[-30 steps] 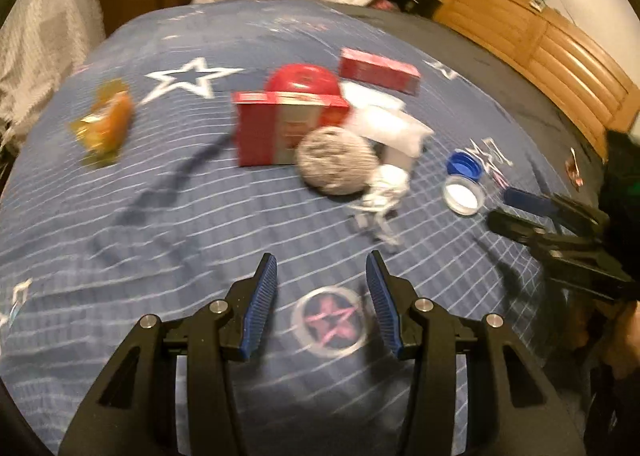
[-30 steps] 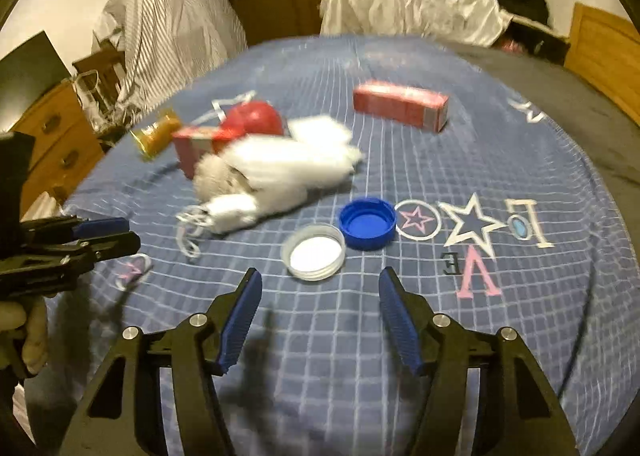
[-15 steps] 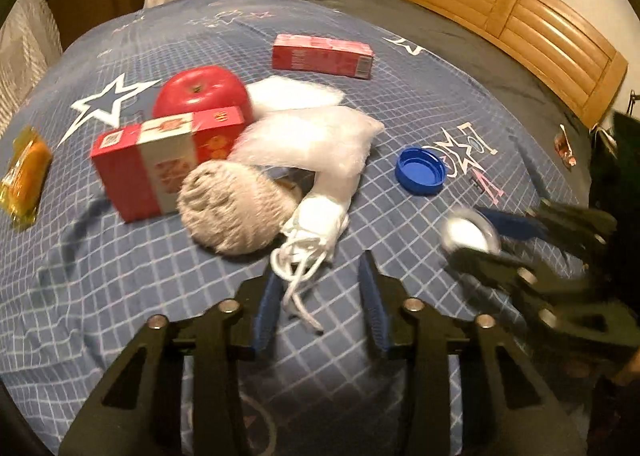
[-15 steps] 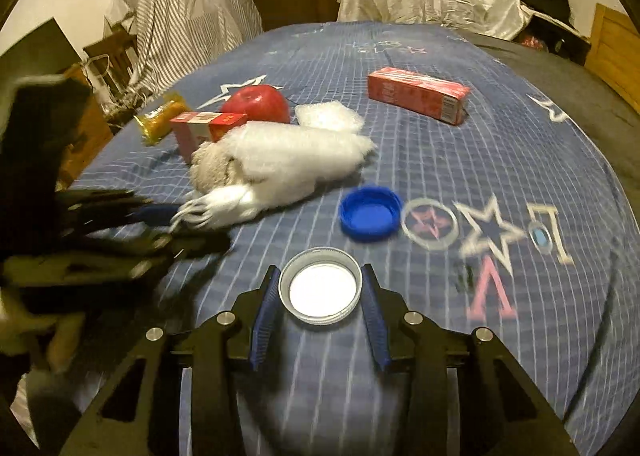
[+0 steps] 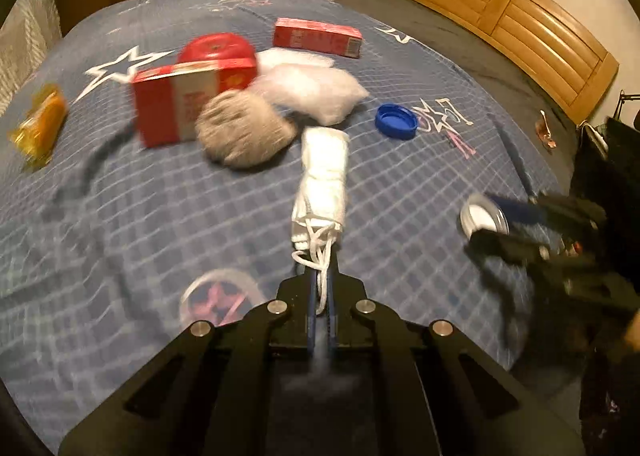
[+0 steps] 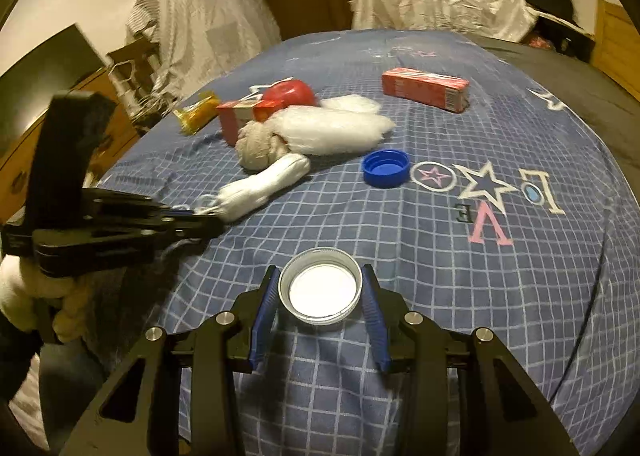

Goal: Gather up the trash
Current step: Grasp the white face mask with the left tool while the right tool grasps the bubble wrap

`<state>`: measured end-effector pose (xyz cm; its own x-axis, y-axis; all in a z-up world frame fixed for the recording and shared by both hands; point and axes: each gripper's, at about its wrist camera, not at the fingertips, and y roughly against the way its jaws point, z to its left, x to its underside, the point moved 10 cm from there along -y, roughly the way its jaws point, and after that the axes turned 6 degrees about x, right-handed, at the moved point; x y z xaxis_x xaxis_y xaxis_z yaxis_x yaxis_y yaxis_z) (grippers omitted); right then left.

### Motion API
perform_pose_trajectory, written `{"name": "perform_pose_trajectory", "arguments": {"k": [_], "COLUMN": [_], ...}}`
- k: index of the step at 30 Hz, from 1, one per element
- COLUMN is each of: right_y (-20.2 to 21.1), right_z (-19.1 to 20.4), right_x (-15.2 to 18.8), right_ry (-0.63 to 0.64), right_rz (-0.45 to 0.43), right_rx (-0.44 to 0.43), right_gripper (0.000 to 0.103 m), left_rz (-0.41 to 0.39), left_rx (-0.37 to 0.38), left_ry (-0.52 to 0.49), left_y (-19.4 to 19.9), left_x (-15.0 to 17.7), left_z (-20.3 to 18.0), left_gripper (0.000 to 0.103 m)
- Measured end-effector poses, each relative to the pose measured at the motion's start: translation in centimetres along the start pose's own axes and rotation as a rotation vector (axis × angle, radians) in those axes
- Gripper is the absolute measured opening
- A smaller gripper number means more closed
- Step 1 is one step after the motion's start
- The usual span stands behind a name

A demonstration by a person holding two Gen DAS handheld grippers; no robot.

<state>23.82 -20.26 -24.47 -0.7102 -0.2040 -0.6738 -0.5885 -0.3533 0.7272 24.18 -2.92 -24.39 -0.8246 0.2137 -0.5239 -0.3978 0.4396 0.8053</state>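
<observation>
A rolled white mask (image 5: 324, 176) with thin strings lies stretched out on the blue checked bedspread (image 5: 120, 224). My left gripper (image 5: 320, 272) is shut on those strings near the bed's front edge. The right wrist view shows the mask (image 6: 264, 184) running from the left gripper (image 6: 208, 222) toward the pile. A round metal lid (image 6: 320, 292) with a white inside sits between the blue pads of my right gripper (image 6: 320, 271), touching both. The right jaws are opening slightly. In the left wrist view that lid (image 5: 482, 216) shows at the right gripper (image 5: 486, 226).
A pile lies mid-bed: grey yarn ball (image 5: 244, 128), red box (image 5: 188, 100), red round object (image 5: 216, 50), white plastic bags (image 5: 316, 92). A blue cap (image 6: 386, 167) lies right of it, a red carton (image 6: 426, 88) farther back, an orange wrapper (image 5: 38, 128) left. A wooden headboard (image 5: 520, 24) stands right.
My left gripper moved up to the mask and shut on its strings, dragging the mask out of the pile. My right gripper moved forward over the lid and closed around it.
</observation>
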Motion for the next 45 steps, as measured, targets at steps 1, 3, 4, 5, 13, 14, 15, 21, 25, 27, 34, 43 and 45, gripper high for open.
{"name": "perform_pose_trajectory", "arguments": {"k": [1, 3, 4, 5, 13, 14, 15, 21, 25, 27, 34, 43, 45], "right_y": [0.2, 1.1, 1.6, 1.8, -2.0, -2.7, -3.8, -8.1, -10.2, -10.9, -10.6, -2.4, -0.6], "right_z": [0.0, 0.0, -0.1, -0.3, 0.1, 0.3, 0.5, 2.1, 2.9, 2.9, 2.8, 0.1, -0.6], "right_x": [-0.2, -1.0, -1.6, -2.2, -9.2, -9.6, -9.9, -10.7, -10.6, -10.9, -11.2, -10.8, -10.3], "right_ry": [0.012, 0.048, 0.077, 0.105, 0.616, 0.673, 0.740, 0.965, 1.036, 1.013, 0.811, 0.285, 0.209], "right_rz": [-0.006, -0.024, -0.033, -0.038, 0.034, 0.043, 0.065, 0.140, 0.154, 0.162, 0.101, -0.072, -0.113], "right_rx": [0.000, -0.010, -0.014, -0.013, -0.050, -0.057, -0.061, -0.077, -0.068, -0.071, -0.029, -0.072, -0.068], "right_gripper": [0.057, 0.063, 0.064, 0.065, 0.066, 0.066, 0.066, 0.066, 0.066, 0.066, 0.050, 0.041, 0.039], "left_rz": [-0.001, 0.002, -0.001, -0.007, -0.069, -0.047, -0.022, 0.145, 0.166, 0.170, 0.115, 0.008, -0.015], "left_rx": [0.009, 0.024, 0.008, -0.005, 0.032, 0.066, 0.073, 0.060, 0.069, 0.069, -0.009, -0.082, -0.088], "left_ry": [0.015, 0.048, 0.053, 0.053, -0.014, -0.035, -0.050, -0.108, -0.130, -0.140, -0.148, -0.094, -0.077], "left_y": [0.6, 1.6, 2.2, 2.5, 4.0, 3.4, 2.7, -2.3, -3.2, -3.5, -3.4, -1.2, -0.8], "left_x": [0.4, 1.0, 1.1, 1.0, -3.1, -3.5, -3.6, -3.6, -4.0, -4.2, -3.5, -1.2, -0.8], "left_z": [0.4, 1.2, 1.7, 2.0, 1.0, 0.6, 0.5, 1.3, 1.1, 0.9, 0.3, 0.0, -0.1], "left_gripper": [0.003, 0.004, 0.008, 0.012, 0.058, 0.059, 0.060, 0.059, 0.059, 0.058, 0.035, 0.026, 0.026]}}
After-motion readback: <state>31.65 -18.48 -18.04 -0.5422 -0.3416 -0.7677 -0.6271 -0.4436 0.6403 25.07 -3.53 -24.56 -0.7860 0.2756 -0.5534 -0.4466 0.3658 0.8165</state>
